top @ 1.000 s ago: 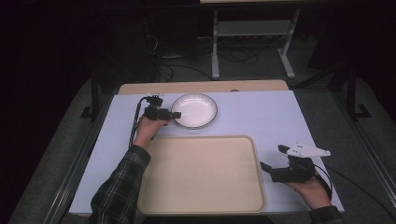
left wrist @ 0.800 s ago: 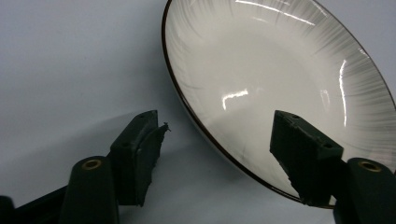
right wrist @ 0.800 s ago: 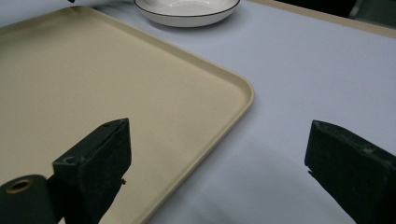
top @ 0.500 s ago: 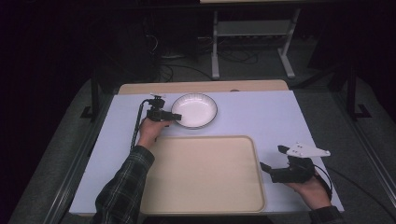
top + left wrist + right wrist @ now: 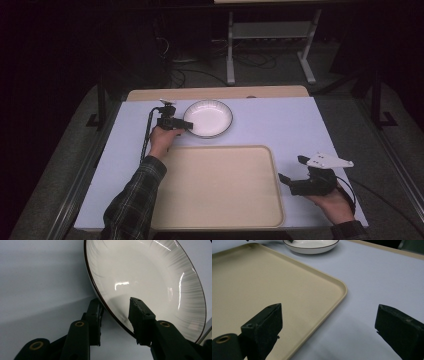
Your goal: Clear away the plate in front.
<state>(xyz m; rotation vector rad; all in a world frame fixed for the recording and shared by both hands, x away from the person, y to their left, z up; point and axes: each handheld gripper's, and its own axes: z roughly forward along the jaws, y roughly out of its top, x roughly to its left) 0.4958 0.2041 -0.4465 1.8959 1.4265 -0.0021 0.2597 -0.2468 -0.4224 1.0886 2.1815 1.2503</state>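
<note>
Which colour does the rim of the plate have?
The plate is white with a thin dark rim, clearest in the left gripper view.

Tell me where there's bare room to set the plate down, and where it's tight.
The whole tray is bare, the widest free patch. The table is also bare right of the plate, up to the right gripper by the tray's right rim. It is tight at the plate's left rim, where the left gripper straddles the edge, and in the narrow strip between plate and tray.

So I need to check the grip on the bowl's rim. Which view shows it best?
The left gripper view: its jaws straddle the bowl rim, one jaw inside, one outside. The high view shows the left gripper at the bowl's edge, too small for detail. The right gripper view catches the bowl far off.
</note>
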